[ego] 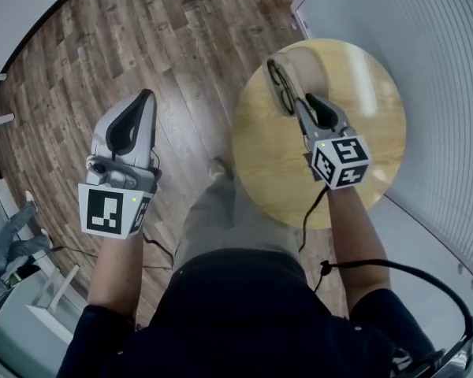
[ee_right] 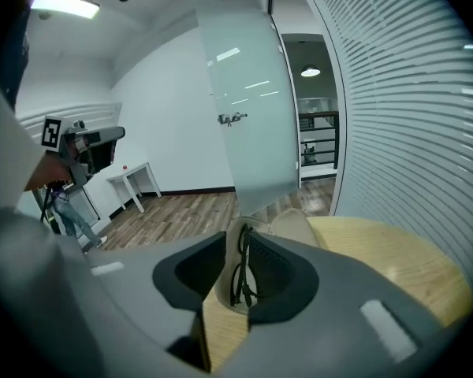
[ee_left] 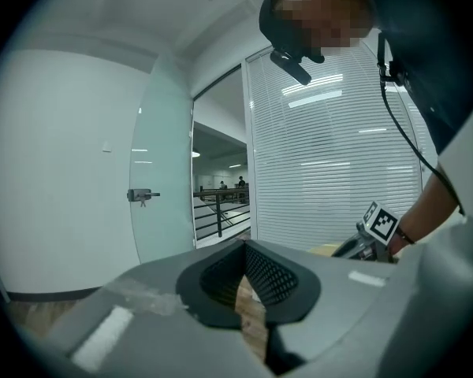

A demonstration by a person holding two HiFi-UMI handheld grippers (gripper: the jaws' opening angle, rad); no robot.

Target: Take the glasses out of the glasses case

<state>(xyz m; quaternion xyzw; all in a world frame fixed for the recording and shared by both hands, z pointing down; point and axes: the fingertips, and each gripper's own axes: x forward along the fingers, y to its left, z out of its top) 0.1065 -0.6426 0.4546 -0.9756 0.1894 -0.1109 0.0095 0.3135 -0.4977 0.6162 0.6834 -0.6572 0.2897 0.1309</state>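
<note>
Dark-framed glasses [ego: 280,85] lie folded in an open beige case [ego: 306,60] at the far left part of a round wooden table [ego: 363,132]. My right gripper [ego: 298,105] hovers just behind them, pointing down at them with its jaws open. In the right gripper view the glasses [ee_right: 240,270] show through the gap of the right gripper [ee_right: 238,239], with the case [ee_right: 293,225] beyond; the pads do not press on them. My left gripper [ego: 147,97] hangs over the floor left of the table, shut and empty; the left gripper [ee_left: 244,250] shows only floor in its slit.
A wall of white blinds [ego: 441,69] runs close behind and right of the table. A frosted glass door [ee_right: 248,109] stands ahead. A black cable [ego: 394,270] trails from the right gripper. A white desk [ee_right: 134,181] stands at the far left wall on the wooden floor [ego: 181,46].
</note>
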